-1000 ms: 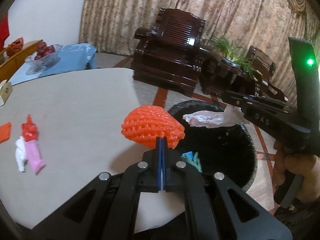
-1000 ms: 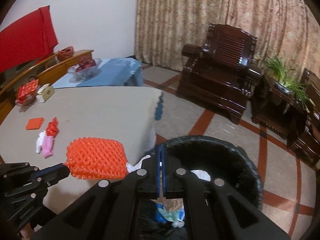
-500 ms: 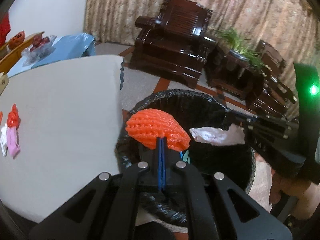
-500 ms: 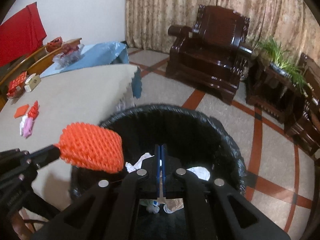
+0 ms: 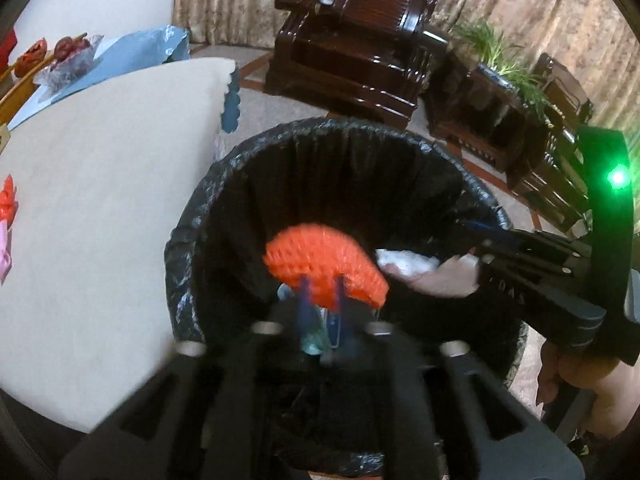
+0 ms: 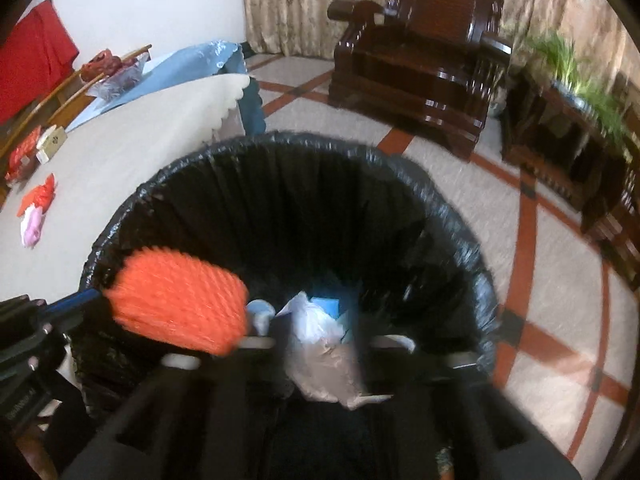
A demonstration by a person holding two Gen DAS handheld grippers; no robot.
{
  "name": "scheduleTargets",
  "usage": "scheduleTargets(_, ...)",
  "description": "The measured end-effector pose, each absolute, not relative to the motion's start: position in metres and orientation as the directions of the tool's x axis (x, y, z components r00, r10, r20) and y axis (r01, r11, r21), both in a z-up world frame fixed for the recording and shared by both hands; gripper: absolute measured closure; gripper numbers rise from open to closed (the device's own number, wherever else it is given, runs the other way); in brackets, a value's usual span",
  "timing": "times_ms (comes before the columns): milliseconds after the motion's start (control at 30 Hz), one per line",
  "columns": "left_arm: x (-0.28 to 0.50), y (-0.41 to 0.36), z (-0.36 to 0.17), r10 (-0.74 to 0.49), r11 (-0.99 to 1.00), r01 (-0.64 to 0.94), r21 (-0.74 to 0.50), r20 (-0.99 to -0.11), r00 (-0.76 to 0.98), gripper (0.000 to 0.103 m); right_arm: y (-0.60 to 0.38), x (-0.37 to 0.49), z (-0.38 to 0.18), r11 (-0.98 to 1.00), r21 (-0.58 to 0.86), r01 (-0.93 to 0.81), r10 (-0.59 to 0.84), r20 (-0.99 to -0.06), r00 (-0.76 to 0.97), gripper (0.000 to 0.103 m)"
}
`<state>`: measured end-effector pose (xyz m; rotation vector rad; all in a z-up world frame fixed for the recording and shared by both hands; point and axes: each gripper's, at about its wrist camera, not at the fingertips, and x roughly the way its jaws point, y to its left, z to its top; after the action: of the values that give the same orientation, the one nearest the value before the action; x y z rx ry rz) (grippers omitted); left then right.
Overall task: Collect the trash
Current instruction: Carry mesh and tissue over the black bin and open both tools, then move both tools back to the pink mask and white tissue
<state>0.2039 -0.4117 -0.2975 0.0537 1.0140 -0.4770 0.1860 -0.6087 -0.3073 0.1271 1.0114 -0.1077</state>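
Seemingly right over the bin, your left gripper sat low in the middle of the left wrist view, its blue-edged fingers parted and the jaws opening. The orange foam net showed just above the fingertips, its lower edge dipping between them; blur hid whether the pads still pressed on it. Behind it gaped the black-lined trash bin, filling the centre of the frame. At the right edge your right gripper reached in over the bin rim, with crumpled white paper at its tip, and your hand gripped its handle at lower right. The cream-covered table took up the left side, with red and pink scraps at the far left edge. A dark wooden armchair stood at the top centre.

From the right wrist view, the white paper hung in the lower middle between the blurred right fingers, whose jaws were opening; whether they still pinched it, you could not have told from this frame. The bin liner ringed the centre. The orange net appeared at lower left over the bin's near rim, at the tip of your left gripper coming in from the left edge. The scraps lay on the table at the left.
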Motion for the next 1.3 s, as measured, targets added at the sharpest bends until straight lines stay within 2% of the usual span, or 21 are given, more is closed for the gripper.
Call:
scheduleTargets(33,0.203,-0.410,-0.298,-0.348,0.901,0.401,-0.164,-0.824,0.446,0.065,-0.610,0.185,-0.310,0.986,0.056,0.155,-0.034,-0.851,0.523,0.057)
scheduleTargets(167,0.201,-0.402,-0.298,-0.335,0.906,0.395,-0.152,-0.827,0.452,0.061,-0.611,0.180,-0.315,0.983,0.065,0.170,-0.031,-0.861,0.508,0.057)
scheduleTargets(300,0.199,-0.391,-0.289,-0.340,0.906,0.393,-0.156,-0.820,0.460,0.051,-0.605,0.169,-0.302,0.982,0.069,0.176,-0.034,-0.851,0.524,0.055)
scheduleTargets(433,0.196,-0.375,-0.270,-0.350,0.903,0.403,-0.146,-0.796,0.495,0.039,-0.592,0.161,-0.281,0.980,0.072,0.185,-0.043,-0.832,0.554,0.043)
scheduleTargets(500,0.196,-0.363,-0.261,-0.352,0.904,0.402,-0.144,-0.785,0.510,0.038,-0.580,0.157,-0.266,0.980,0.074,0.187,-0.048,-0.818,0.574,0.039)
scheduleTargets(800,0.200,-0.273,-0.230,-0.296,0.935,0.341,-0.100,-0.750,0.592,0.031,-0.494,0.157,-0.217,0.992,0.056,0.115,-0.032,-0.760,0.649,0.036)
scheduleTargets(867,0.203,-0.248,-0.225,-0.275,0.944,0.317,-0.089,-0.743,0.610,0.031,-0.468,0.160,-0.209,0.994,0.045,0.094,-0.029,-0.748,0.663,0.032)
scheduleTargets(933,0.208,-0.212,-0.222,-0.239,0.960,0.270,-0.079,-0.734,0.635,0.025,-0.446,0.163,-0.206,0.996,0.050,0.068,-0.008,-0.741,0.671,0.032)
scheduleTargets(1300,0.239,-0.047,-0.221,-0.083,0.996,0.082,-0.036,-0.716,0.694,0.025,-0.304,0.205,-0.220,0.992,0.069,-0.102,0.120,-0.735,0.667,0.032)
